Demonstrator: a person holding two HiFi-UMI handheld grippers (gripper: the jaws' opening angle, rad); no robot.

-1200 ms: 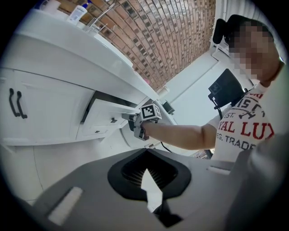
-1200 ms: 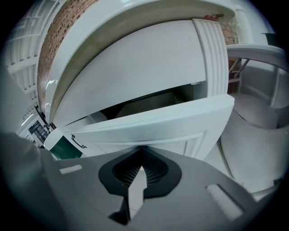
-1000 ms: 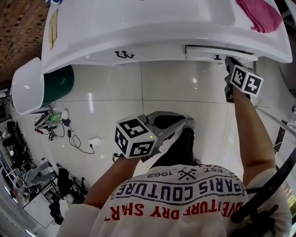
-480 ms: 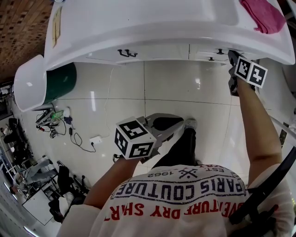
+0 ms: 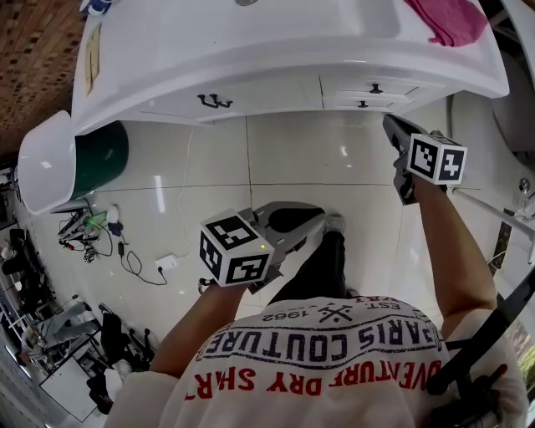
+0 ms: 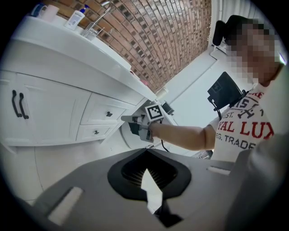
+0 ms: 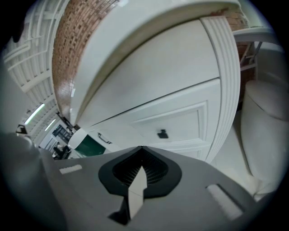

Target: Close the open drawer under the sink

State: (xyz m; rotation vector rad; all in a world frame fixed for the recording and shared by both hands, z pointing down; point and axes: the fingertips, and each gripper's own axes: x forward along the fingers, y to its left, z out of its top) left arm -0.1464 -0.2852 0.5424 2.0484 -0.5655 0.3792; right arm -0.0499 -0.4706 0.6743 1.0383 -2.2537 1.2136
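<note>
Two drawers (image 5: 372, 88), stacked at right end of white vanity (image 5: 251, 96) below the sink counter; both fronts flush with the cabinet face, contents hidden. Right gripper (image 5: 393, 125): jaws together, empty, near the drawer fronts, not touching. Left gripper (image 5: 313, 221): jaws together, empty, low over floor tiles (image 5: 209, 167). Green bin (image 5: 104, 155) left of vanity, white lid (image 5: 50, 159); contents not visible. Pink cloth (image 5: 451, 17) on counter.

"PARIS COUTURE" on the shirt (image 5: 334, 343)
</note>
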